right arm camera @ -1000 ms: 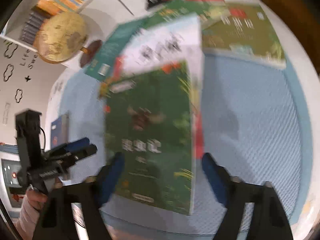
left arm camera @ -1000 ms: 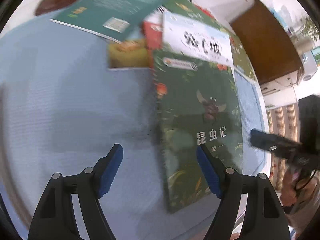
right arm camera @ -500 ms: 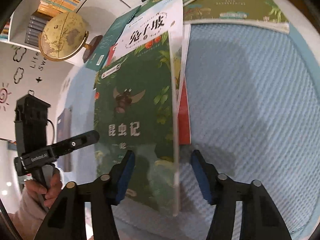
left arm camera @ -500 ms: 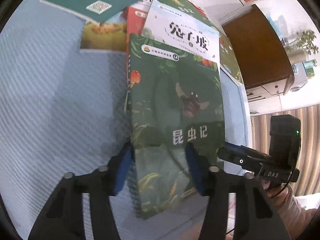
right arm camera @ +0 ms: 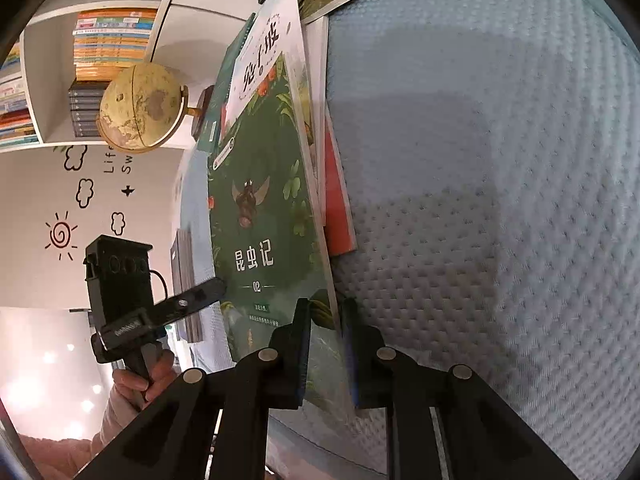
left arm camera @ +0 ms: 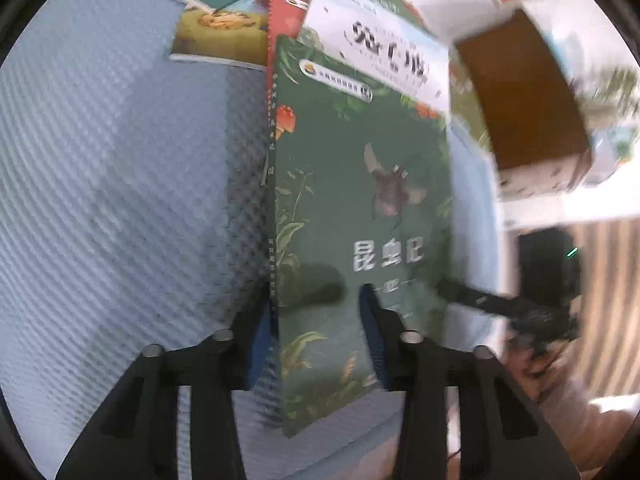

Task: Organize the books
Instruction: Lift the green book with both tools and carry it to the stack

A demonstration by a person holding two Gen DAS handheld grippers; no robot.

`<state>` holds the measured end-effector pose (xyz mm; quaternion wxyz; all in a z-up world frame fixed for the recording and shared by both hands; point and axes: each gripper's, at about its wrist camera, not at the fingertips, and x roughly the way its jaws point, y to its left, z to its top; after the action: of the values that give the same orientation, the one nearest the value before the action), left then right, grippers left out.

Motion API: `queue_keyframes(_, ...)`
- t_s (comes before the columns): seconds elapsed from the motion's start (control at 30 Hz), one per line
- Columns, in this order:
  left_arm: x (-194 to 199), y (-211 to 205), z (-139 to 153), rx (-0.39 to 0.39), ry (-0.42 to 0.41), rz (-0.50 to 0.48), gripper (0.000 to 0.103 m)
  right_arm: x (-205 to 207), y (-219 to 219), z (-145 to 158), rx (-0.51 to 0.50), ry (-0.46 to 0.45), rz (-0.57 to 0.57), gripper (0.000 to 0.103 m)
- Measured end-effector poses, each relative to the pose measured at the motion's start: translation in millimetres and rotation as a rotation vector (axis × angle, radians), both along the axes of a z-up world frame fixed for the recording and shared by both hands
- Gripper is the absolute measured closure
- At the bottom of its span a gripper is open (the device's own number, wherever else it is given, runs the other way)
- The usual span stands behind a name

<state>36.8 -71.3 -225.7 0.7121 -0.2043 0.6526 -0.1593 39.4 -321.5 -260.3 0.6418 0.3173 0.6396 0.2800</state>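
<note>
We see the green insect book (left arm camera: 360, 208) lifted at its near end above the blue-matted table (left arm camera: 120, 184), its left edge between the closing left tongs (left arm camera: 316, 332), its right edge between the closing right tongs (right arm camera: 326, 344), both sets pressing it.

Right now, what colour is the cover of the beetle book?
Dark green, leafy pattern, on the beetle book; right wrist view shows it best.

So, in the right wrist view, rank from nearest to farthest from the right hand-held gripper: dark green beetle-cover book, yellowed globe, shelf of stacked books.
1. Dark green beetle-cover book, between the jaws.
2. Yellowed globe, upper left.
3. Shelf of stacked books, behind the globe.
</note>
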Motion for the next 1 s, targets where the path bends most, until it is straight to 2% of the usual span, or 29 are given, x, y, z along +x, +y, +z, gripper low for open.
queue_keyframes(0.13,5.3,-3.5,-0.4,0.030,0.021,0.005,0.074,5.7,1.8,-3.1,0.016,0.014,-0.001,0.088)
queue_keyframes(0.3,-0.4,-3.3,1.8,0.027,-0.004,0.027,0.075,9.7,15.6,8.0,-0.054,-0.048,0.048,0.088)
queue_keyframes(0.4,-8.3,-2.7,14.6,0.046,-0.037,0.015,0.076,5.9,25.2,24.7,-0.065,-0.082,0.080,0.094)
queue_keyframes(0.5,-15.1,0.4,26.6,0.034,-0.044,0.015,0.076,-3.9,35.7,45.1,-0.062,-0.124,0.116,0.095)
queue_keyframes(0.63,-23.5,2.7,44.8,0.112,-0.084,-0.016,0.076,-16.1,49.7,64.3,-0.056,-0.155,0.151,0.095)
queue_keyframes(1.0,-35.1,38.9,94.5,0.139,-0.161,-0.005,0.076,-25.1,87.8,109.8,-0.038,-0.252,0.175,0.094)
